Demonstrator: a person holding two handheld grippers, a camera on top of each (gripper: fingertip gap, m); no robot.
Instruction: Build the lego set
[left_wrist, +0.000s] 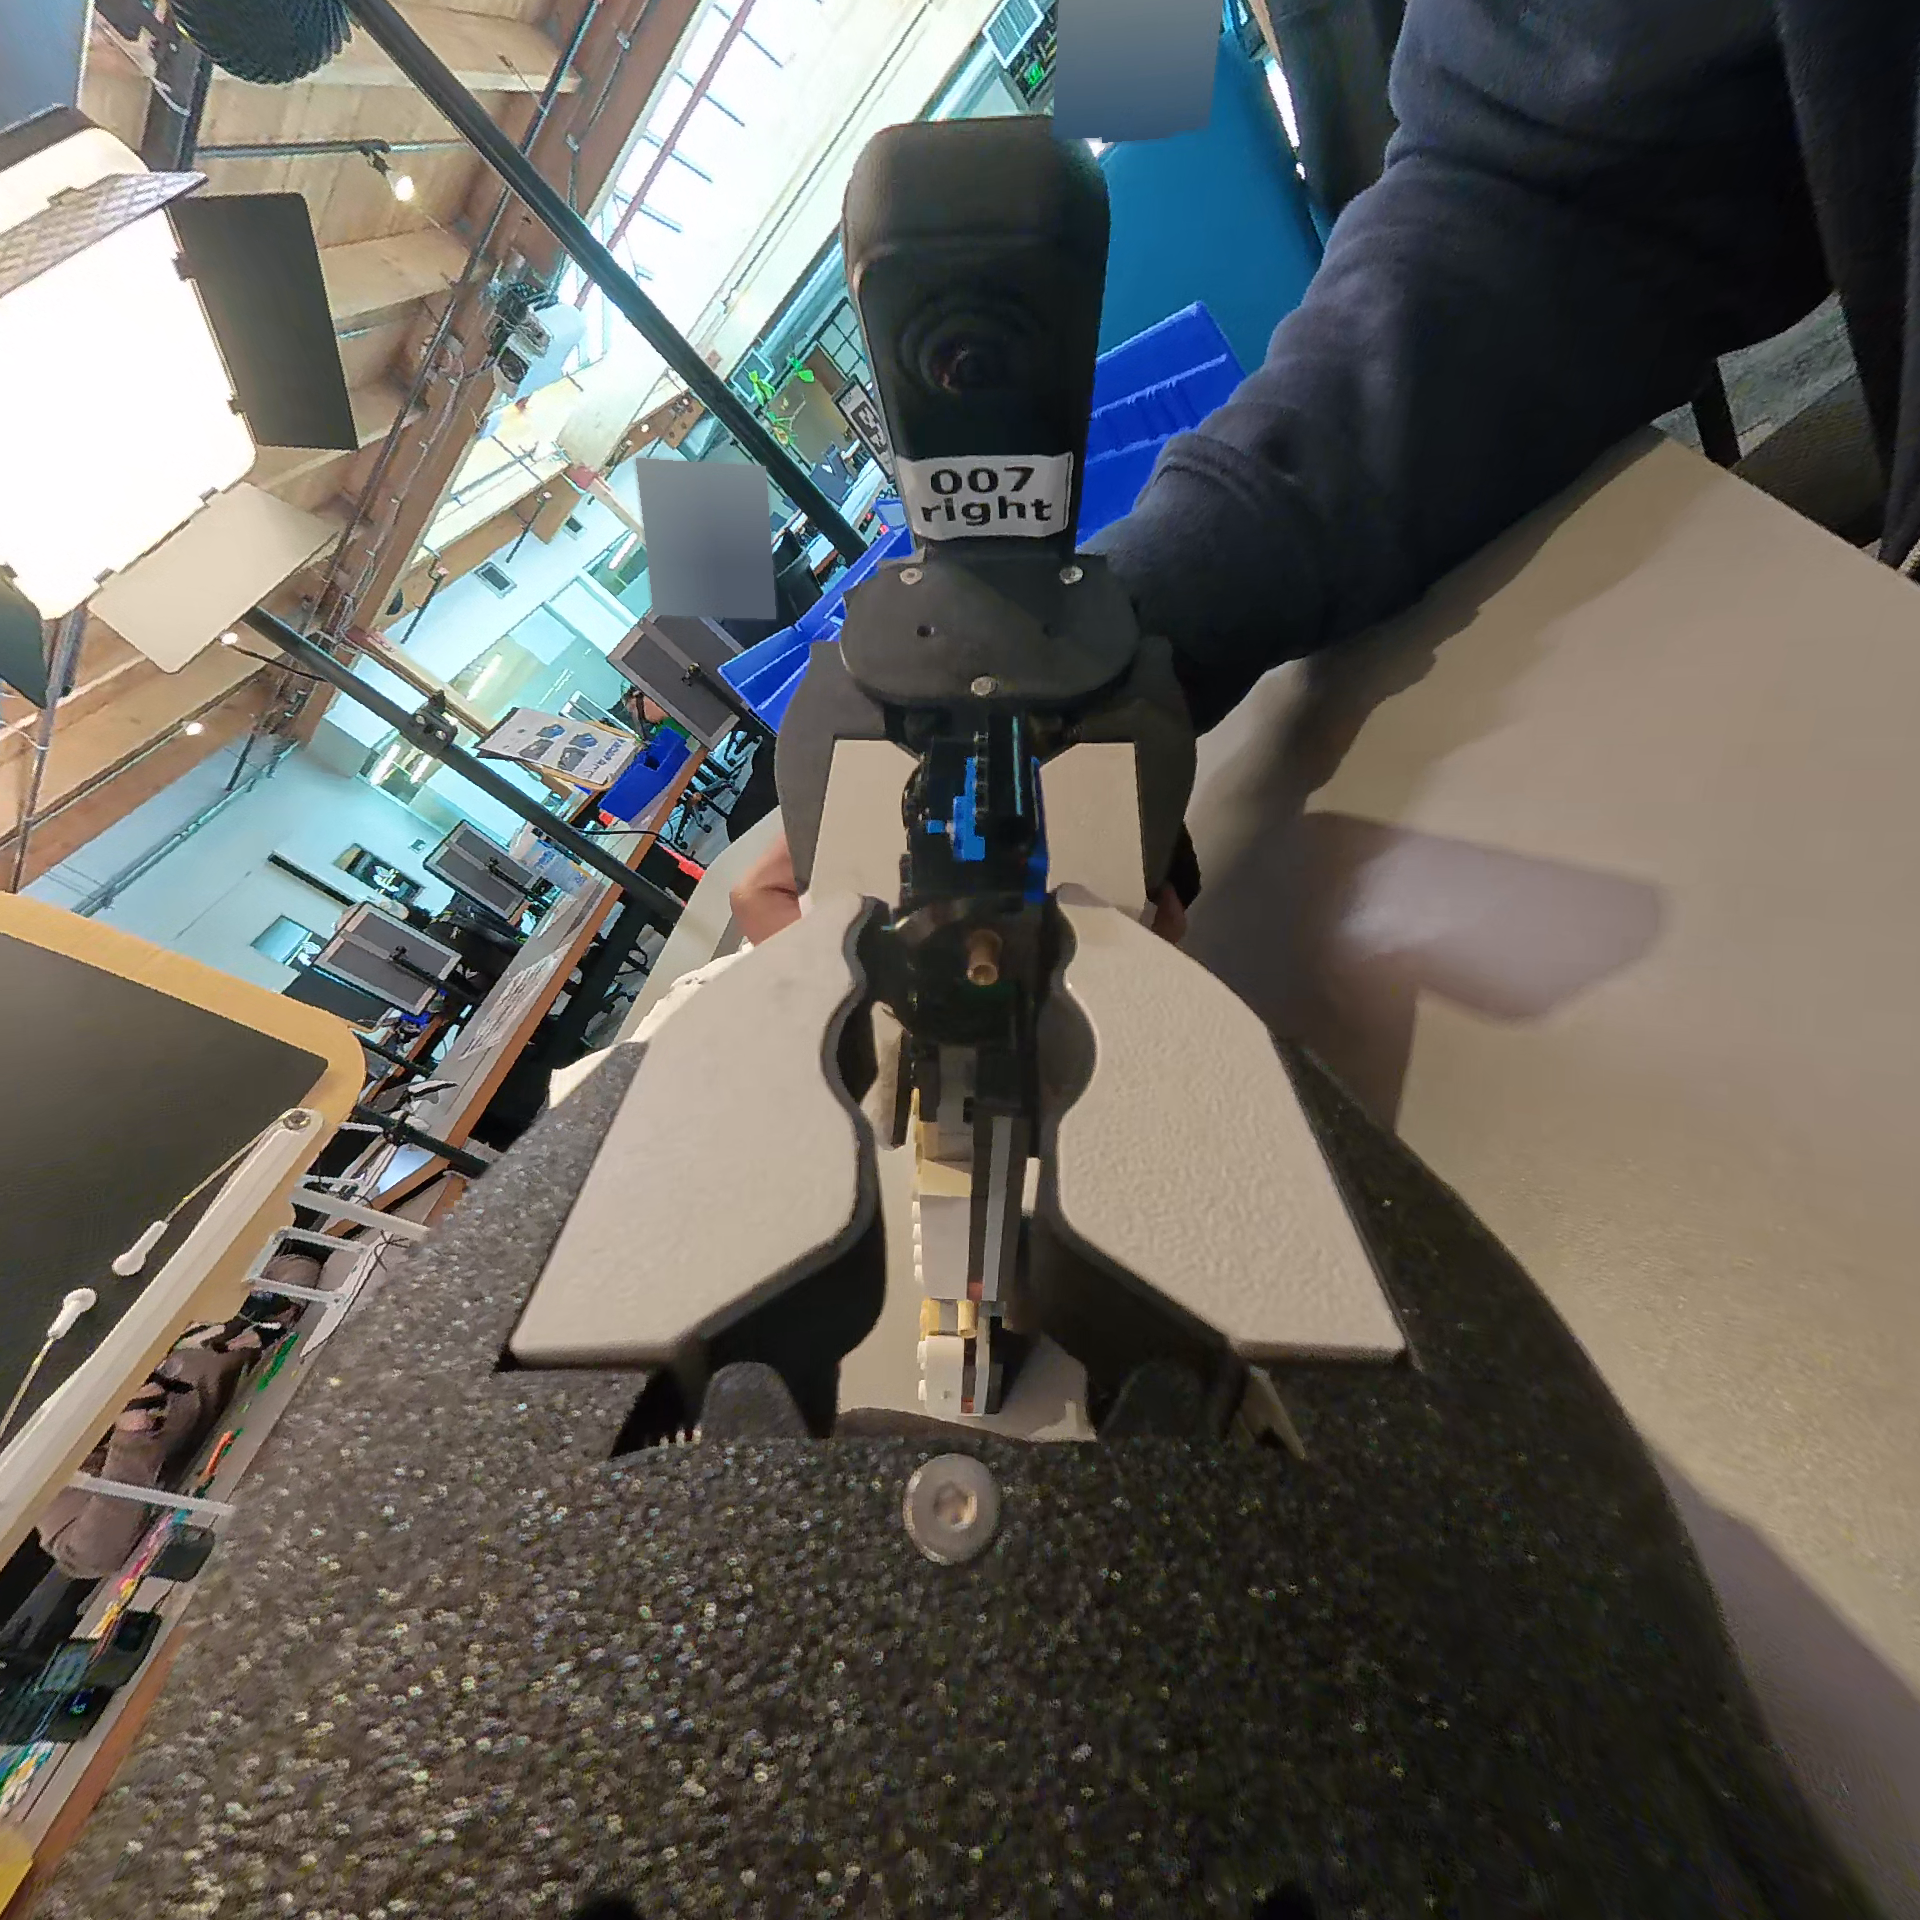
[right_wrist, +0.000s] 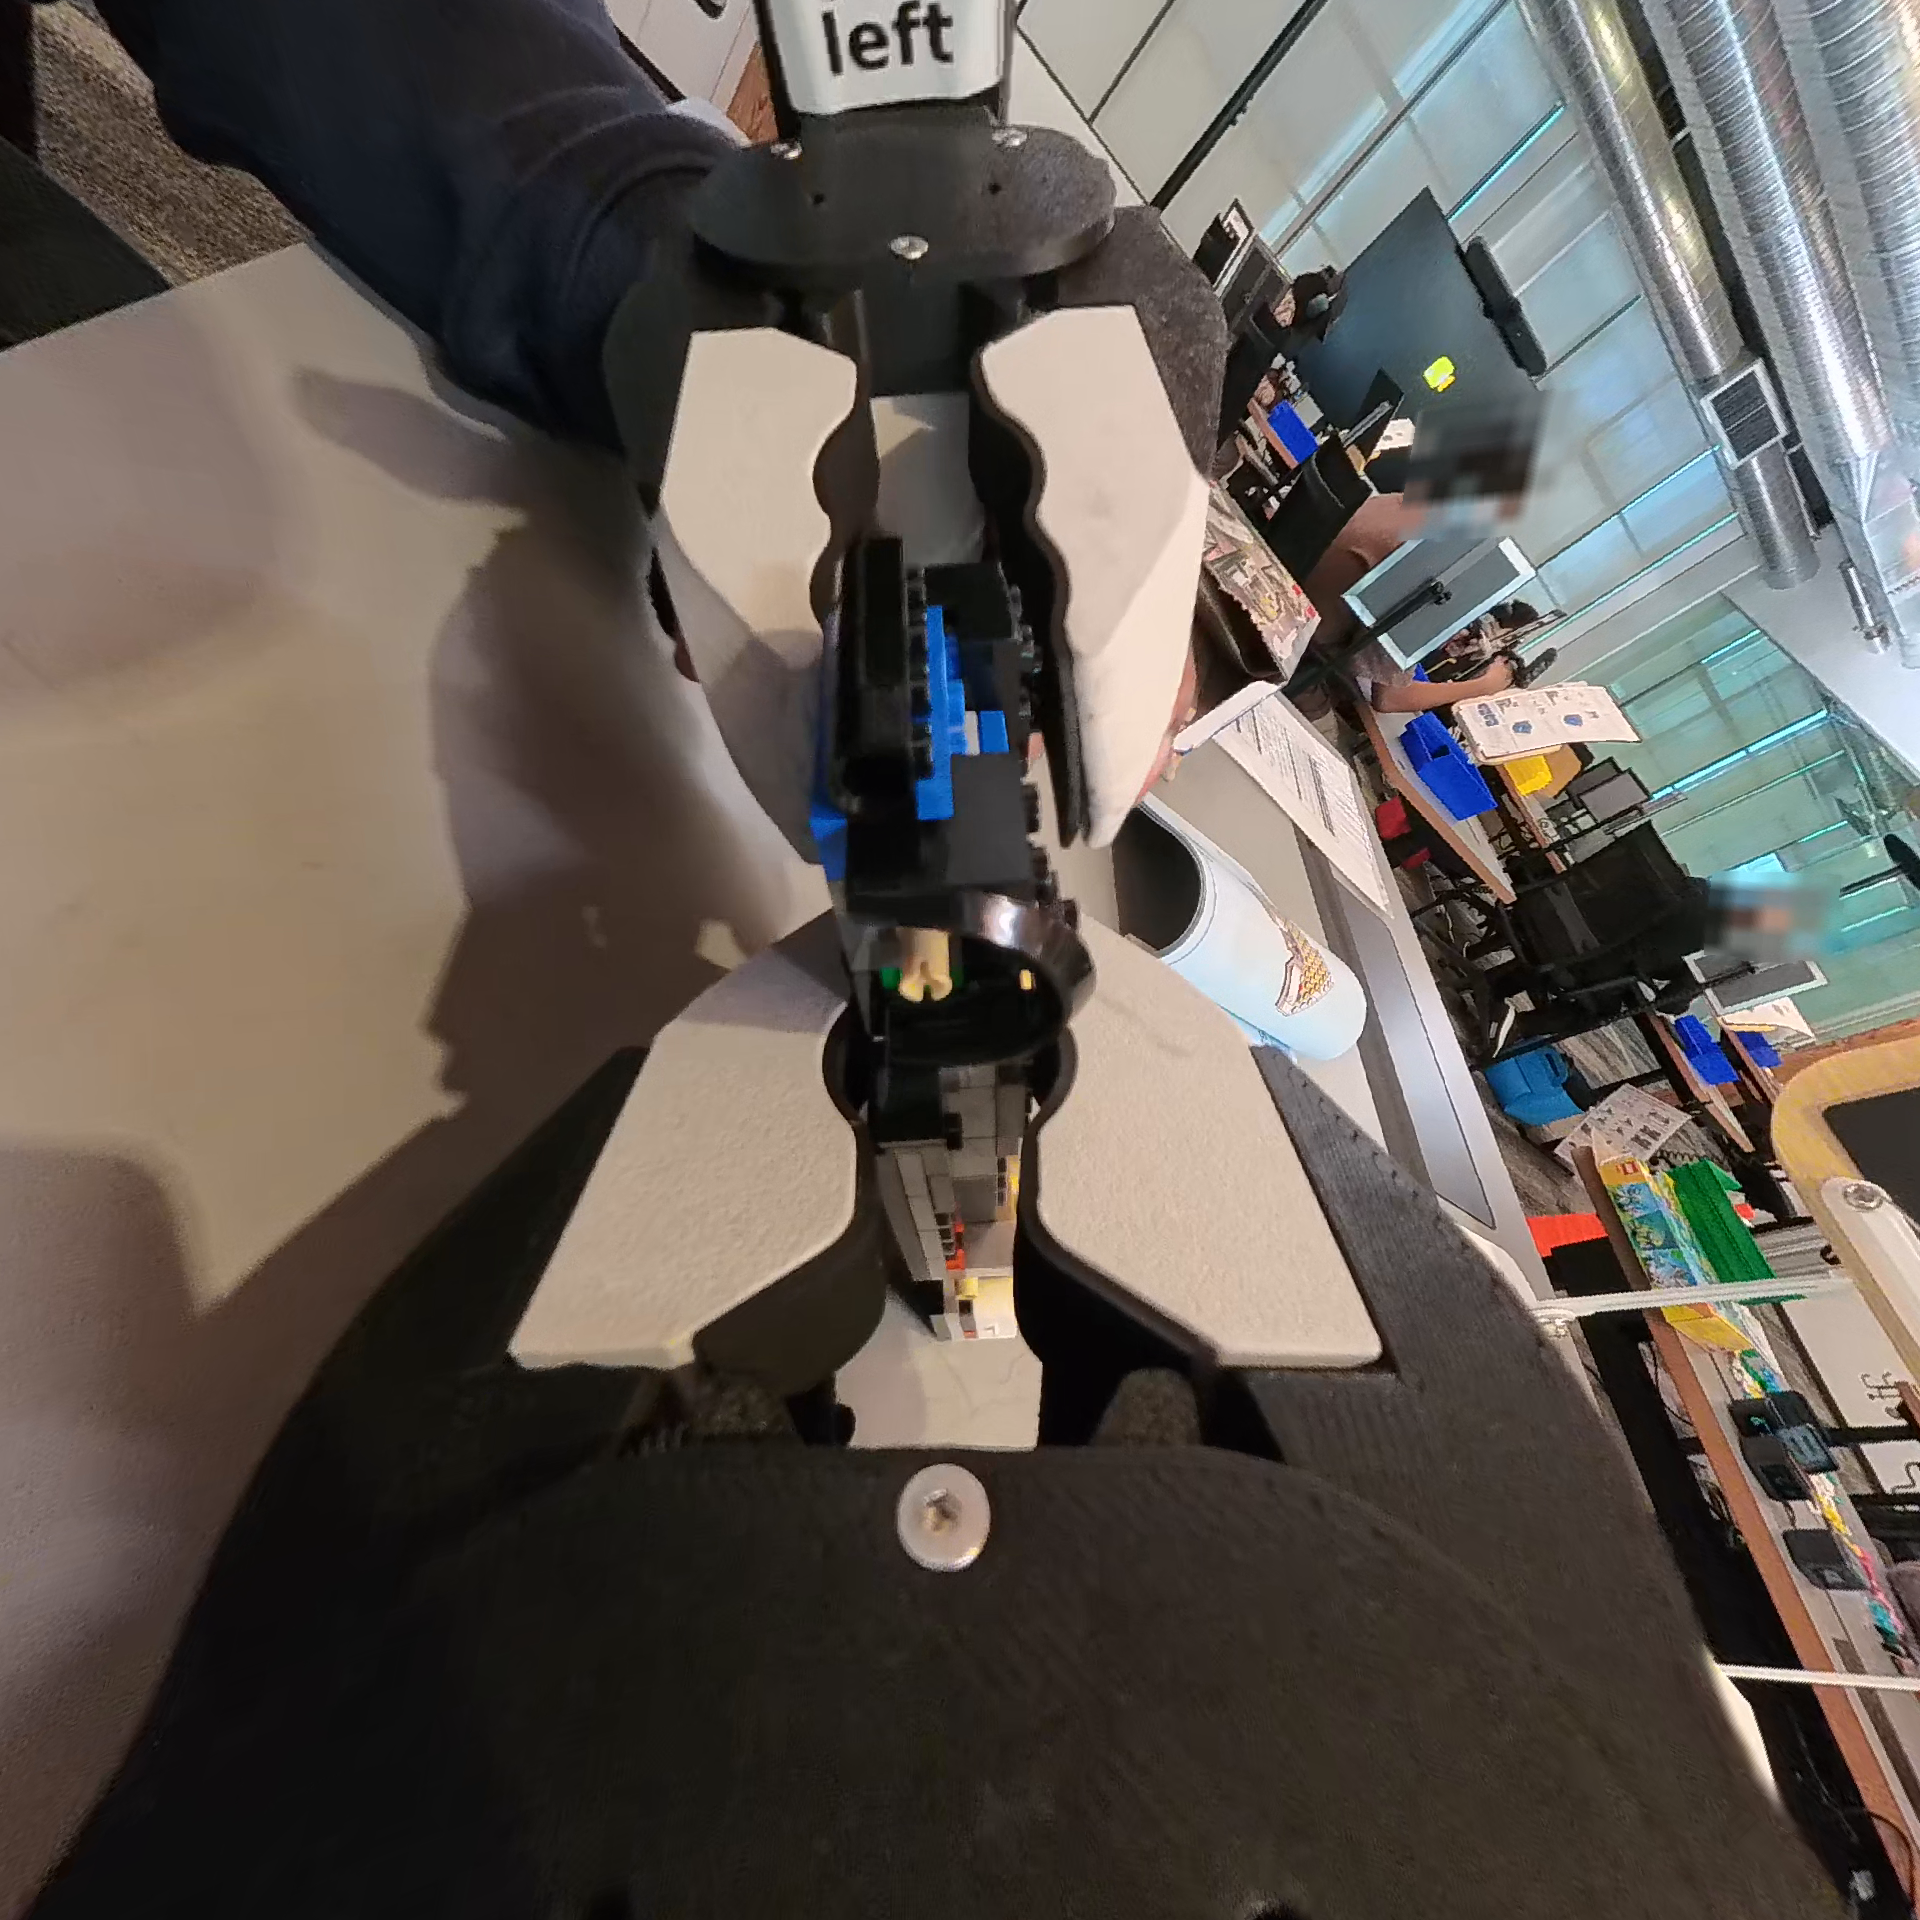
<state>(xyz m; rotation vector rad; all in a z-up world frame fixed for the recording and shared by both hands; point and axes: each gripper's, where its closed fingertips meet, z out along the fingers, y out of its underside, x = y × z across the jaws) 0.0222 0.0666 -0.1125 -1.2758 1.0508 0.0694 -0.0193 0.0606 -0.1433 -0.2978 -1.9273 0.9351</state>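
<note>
Brick model (left_wrist: 971, 1049), long, black and blue at one end, grey and white at other, black ring with tan peg mid-length; held in air above grey table (left_wrist: 1558, 675), spanning between my two grippers. My left gripper (left_wrist: 961, 1049) pinches grey-white end, pads pressed on both sides. My right gripper (right_wrist: 951, 1070) clamps its own end likewise; fingers (right_wrist: 727, 1143) tight on bricks. Grippers face each other, tips nearly touching. Pale blue cup (right_wrist: 1247, 956) lies on its side on table just beside. Dark sleeve (left_wrist: 1455, 364) behind right gripper.

Black-blue-grey brick model (right_wrist: 935, 810) between both jaws
</note>
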